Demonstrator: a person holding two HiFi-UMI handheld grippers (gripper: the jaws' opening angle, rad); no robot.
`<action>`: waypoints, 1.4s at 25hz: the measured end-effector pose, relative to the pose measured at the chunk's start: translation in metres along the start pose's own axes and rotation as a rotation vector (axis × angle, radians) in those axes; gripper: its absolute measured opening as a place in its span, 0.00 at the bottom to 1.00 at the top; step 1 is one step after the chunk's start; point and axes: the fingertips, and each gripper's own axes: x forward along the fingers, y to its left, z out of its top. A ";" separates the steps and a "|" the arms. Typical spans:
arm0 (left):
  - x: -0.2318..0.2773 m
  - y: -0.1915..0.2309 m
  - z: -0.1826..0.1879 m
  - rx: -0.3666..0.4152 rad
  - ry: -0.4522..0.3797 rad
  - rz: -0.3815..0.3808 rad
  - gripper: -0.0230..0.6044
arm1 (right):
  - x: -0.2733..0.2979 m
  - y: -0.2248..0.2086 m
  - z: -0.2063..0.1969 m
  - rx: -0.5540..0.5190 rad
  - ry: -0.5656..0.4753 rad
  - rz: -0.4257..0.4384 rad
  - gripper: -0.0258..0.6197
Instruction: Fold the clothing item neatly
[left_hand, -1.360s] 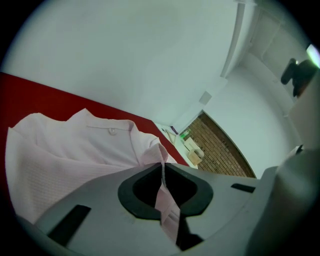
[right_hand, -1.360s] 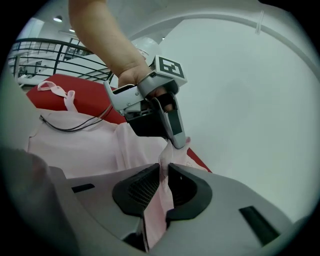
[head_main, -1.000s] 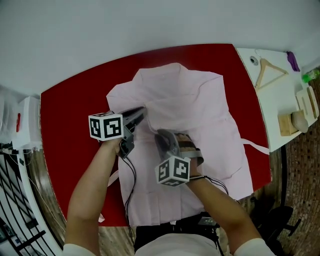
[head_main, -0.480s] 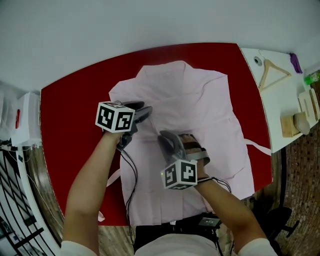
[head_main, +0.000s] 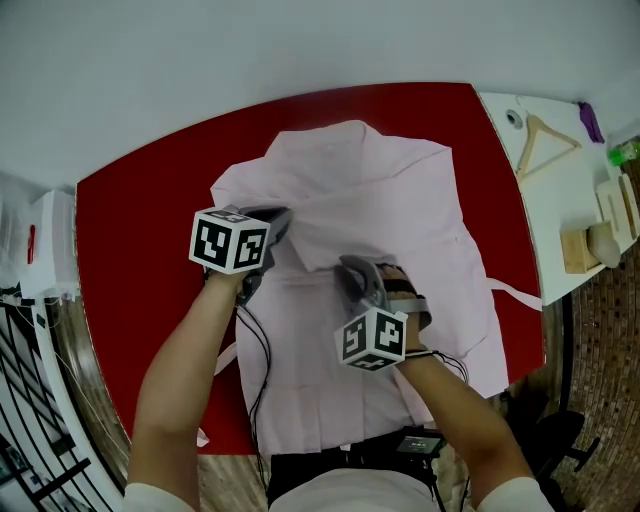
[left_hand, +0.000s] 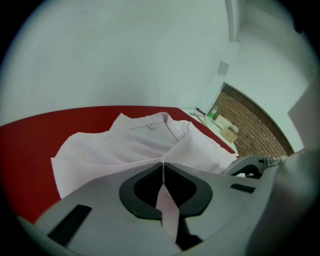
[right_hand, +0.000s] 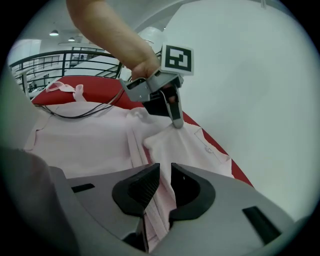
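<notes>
A pale pink shirt (head_main: 400, 200) lies spread on the red table (head_main: 130, 220), collar at the far side. My left gripper (head_main: 282, 222) sits on the shirt's left part. Its jaws have just been closing and now stand shut on a fold of the fabric (left_hand: 166, 202). In the right gripper view the left gripper (right_hand: 176, 121) pinches a raised corner of cloth. My right gripper (head_main: 352, 268) is at the shirt's middle, shut on a doubled strip of fabric (right_hand: 159, 200) that runs between its jaws.
A white side table (head_main: 560, 210) at the right holds a wooden hanger (head_main: 540, 145), wooden blocks (head_main: 578, 248) and a green bottle (head_main: 622, 152). Black cables (head_main: 258, 350) trail from the grippers across the shirt. A black railing (head_main: 25, 400) stands at the left.
The left gripper has rolled, turning its marker cube face-up, and stayed near the same spot. The right gripper has shifted a little to the right with the fabric in it.
</notes>
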 end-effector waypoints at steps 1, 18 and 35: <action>-0.005 0.003 0.000 -0.009 -0.014 0.012 0.06 | 0.002 0.000 -0.003 0.008 0.011 0.004 0.12; -0.039 -0.008 0.008 -0.044 -0.193 0.029 0.18 | -0.032 -0.032 -0.034 0.133 0.012 -0.047 0.12; -0.058 -0.120 -0.011 0.001 -0.277 -0.044 0.18 | -0.117 -0.070 -0.165 0.168 0.181 -0.155 0.12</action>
